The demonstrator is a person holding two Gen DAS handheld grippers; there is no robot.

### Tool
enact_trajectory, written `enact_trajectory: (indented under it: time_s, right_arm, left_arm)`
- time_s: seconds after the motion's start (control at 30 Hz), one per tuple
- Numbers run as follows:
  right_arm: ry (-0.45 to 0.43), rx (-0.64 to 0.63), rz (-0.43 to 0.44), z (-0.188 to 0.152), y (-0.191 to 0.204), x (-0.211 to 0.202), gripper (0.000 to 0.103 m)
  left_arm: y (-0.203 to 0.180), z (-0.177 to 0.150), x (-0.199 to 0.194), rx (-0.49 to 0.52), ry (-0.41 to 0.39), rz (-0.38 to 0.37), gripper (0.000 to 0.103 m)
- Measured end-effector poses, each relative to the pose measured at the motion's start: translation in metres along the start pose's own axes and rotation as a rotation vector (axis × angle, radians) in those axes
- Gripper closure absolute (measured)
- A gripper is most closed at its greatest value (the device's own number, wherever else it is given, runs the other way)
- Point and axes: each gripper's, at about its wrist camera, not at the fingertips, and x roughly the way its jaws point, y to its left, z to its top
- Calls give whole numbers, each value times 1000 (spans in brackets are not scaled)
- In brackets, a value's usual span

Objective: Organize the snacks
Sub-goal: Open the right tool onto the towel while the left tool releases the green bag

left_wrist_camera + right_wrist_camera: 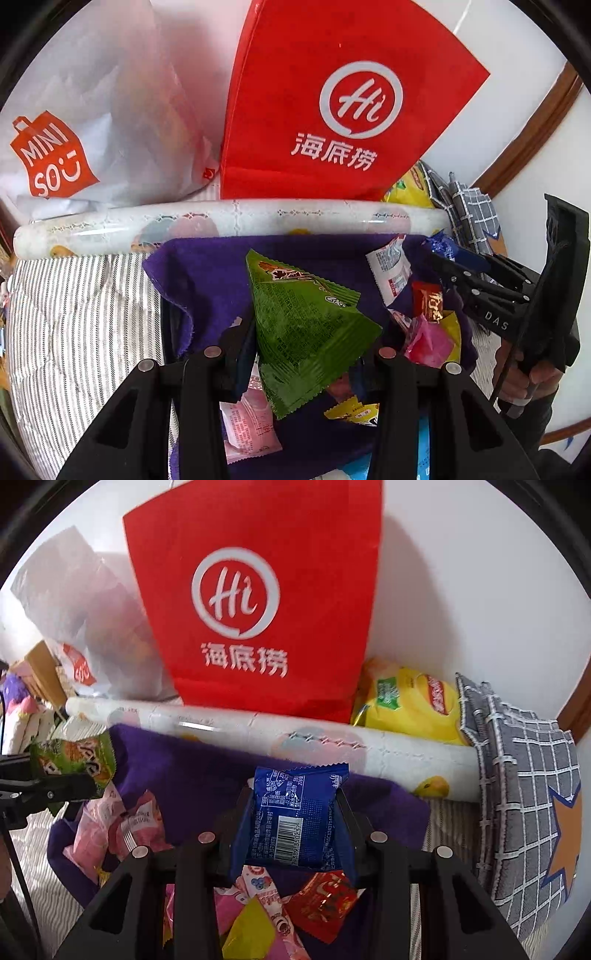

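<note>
Above the purple cloth (207,273), both grippers' fingers clamp packets, green (306,332) and blue (295,819); slick wrappers could slip.

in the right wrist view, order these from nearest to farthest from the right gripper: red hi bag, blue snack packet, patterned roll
1. blue snack packet: gripped between the right gripper's jaws.
2. patterned roll: lying crosswise just beyond the purple cloth.
3. red hi bag: standing behind the roll, against the wall.

Red bag (332,110) top cut off; yellow packet (410,701) partly hidden behind roll (332,746).
</note>
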Motion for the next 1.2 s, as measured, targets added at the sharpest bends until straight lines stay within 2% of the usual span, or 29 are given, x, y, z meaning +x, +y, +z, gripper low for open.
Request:
enact_trajectory:
  time_s: [0.3,0.77,1.13,1.2]
  right_arm:
    - [76,-38,10,-7,2,13,64]
    - [127,-57,8,-10,7,27,63]
    - [182,-73,8,-14,12,38,60]
    - [184,-78,7,-15,13,37,57]
  left_arm:
    - [-10,-8,23,34,85,10,61]
    - [-11,-10,27,42,100,3,61]
    - [-12,-12,35,51,131,4,57]
    - [-12,-13,35,51,134,3,54]
